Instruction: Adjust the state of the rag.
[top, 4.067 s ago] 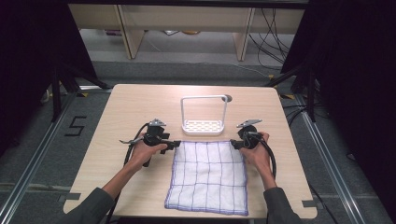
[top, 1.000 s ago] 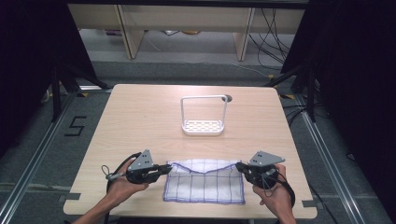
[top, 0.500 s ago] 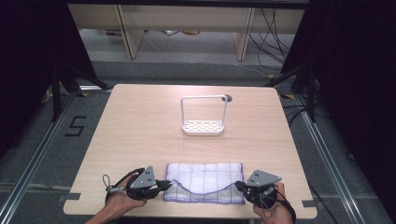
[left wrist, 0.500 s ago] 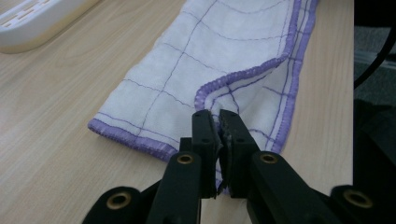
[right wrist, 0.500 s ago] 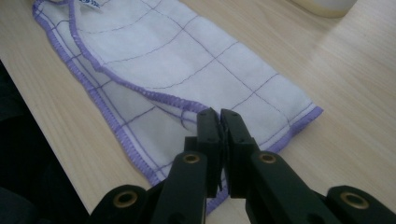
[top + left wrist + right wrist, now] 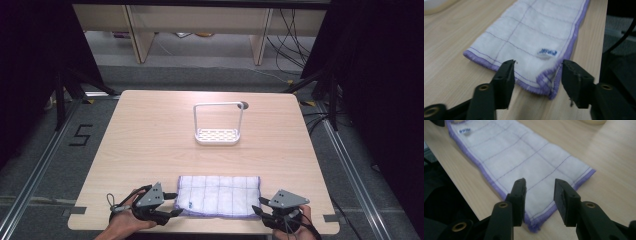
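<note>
— So, starting with the biggest thing: where does everything sit on the tabletop (image 6: 150,145)?

— A folded cloth (image 6: 219,195) lies along the near edge, its long axis running left to right. A white rack (image 6: 218,125) stands well apart from it, toward the far side.

— And the hands?

— One at each short end. The left gripper (image 6: 172,204) is just beside the cloth's left end, the right gripper (image 6: 257,206) just beside its right end. Neither is clearly nearer; each has its own end.

— Are they holding it?

— No. Both sets of fingers have just been opening. In the left gripper view the fingers (image 6: 504,77) stand apart, with the near corner of the cloth (image 6: 534,37) lying between them on the wood, unpinched. In the right gripper view the fingers (image 6: 519,192) are apart too, a narrower gap, with the cloth's (image 6: 524,155) corner below it, lying flat.

— So which way does the cloth lie from the fingers?

— Straight ahead of each pair, stretching away toward the other hand. I judge the fold is laid down and released; any next grip would start from those near corners.

— Does one view add anything?

— The left gripper view shows a small blue label (image 6: 547,52) and a slightly lifted purple hem at the corner, which is too small to read from above. The high view alone shows both ends and the rack together.
</note>
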Available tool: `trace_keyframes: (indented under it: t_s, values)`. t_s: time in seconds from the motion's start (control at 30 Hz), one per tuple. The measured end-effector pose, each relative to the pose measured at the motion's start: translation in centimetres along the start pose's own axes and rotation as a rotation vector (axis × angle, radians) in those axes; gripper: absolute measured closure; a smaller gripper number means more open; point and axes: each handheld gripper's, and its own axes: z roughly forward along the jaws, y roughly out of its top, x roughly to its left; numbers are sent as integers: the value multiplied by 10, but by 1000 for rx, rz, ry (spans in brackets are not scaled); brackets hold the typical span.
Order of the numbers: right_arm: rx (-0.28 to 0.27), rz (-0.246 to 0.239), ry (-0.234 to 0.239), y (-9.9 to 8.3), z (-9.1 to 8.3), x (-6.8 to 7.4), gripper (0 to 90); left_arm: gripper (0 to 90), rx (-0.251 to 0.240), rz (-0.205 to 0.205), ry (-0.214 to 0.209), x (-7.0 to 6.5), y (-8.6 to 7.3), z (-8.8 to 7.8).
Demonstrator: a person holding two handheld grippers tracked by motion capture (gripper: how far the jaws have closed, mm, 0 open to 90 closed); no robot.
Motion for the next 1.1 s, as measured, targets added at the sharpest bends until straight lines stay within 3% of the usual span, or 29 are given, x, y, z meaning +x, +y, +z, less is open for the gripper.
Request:
trace_keyframes:
  t_s: [0.03, 0.07, 0.13, 0.2, 0.27, 0.3, 0.33, 0.4, 0.43, 0.53, 0.63, 0.67, 0.7, 0.73, 0.87, 0.9, 1.03, 1.1]
  values:
    - [-17, 1, -5, 2, -2, -1, 603, 412, -25, -9, -10, 3, 3, -3]
    - [-22, 26, -39, 4, -2, -4, 570, 393, -58, -33, 8, 5, 6, -5]
    - [-11, 38, -46, 5, -2, -3, 561, 387, -52, -31, 17, 8, 8, -7]
    - [16, 38, -66, 5, 4, -2, 540, 362, -78, -72, 26, 18, 15, -6]
    - [38, 56, -64, 5, 6, 1, 537, 359, -80, -93, 38, 21, 17, -4]
    - [57, 31, -90, 5, 10, -1, 518, 359, -82, -113, 65, 30, 22, 0]
    - [68, 46, -90, 5, 10, 0, 511, 358, -77, -124, 78, 36, 25, 4]
    - [74, 47, -102, 4, 12, 0, 503, 354, -75, -130, 81, 39, 26, 7]
    - [109, 71, -99, 2, 14, 2, 488, 345, -62, -152, 103, 47, 28, 18]
    - [129, 72, -92, 0, 16, 4, 478, 331, -38, -135, 116, 52, 29, 28]
    - [164, 41, -126, -3, 21, 5, 470, 324, -11, -144, 117, 60, 28, 38]
    - [180, 46, -129, -4, 22, 6, 470, 323, -5, -137, 127, 61, 28, 41]
    - [219, 36, -139, -7, 25, 7, 470, 322, 19, -99, 146, 64, 28, 43]
    - [220, 44, -140, -7, 25, 8, 471, 323, 35, -69, 153, 65, 27, 43]
    - [217, 40, -146, -7, 26, 7, 469, 319, 53, -87, 149, 69, 23, 45]
    - [216, 44, -142, -7, 25, 7, 467, 320, 37, -97, 150, 67, 23, 46]
    - [200, 35, -159, -7, 23, 7, 458, 320, 61, -84, 135, 66, 21, 49]
    - [191, 42, -132, -6, 22, 6, 453, 324, 71, -92, 120, 66, 20, 51]
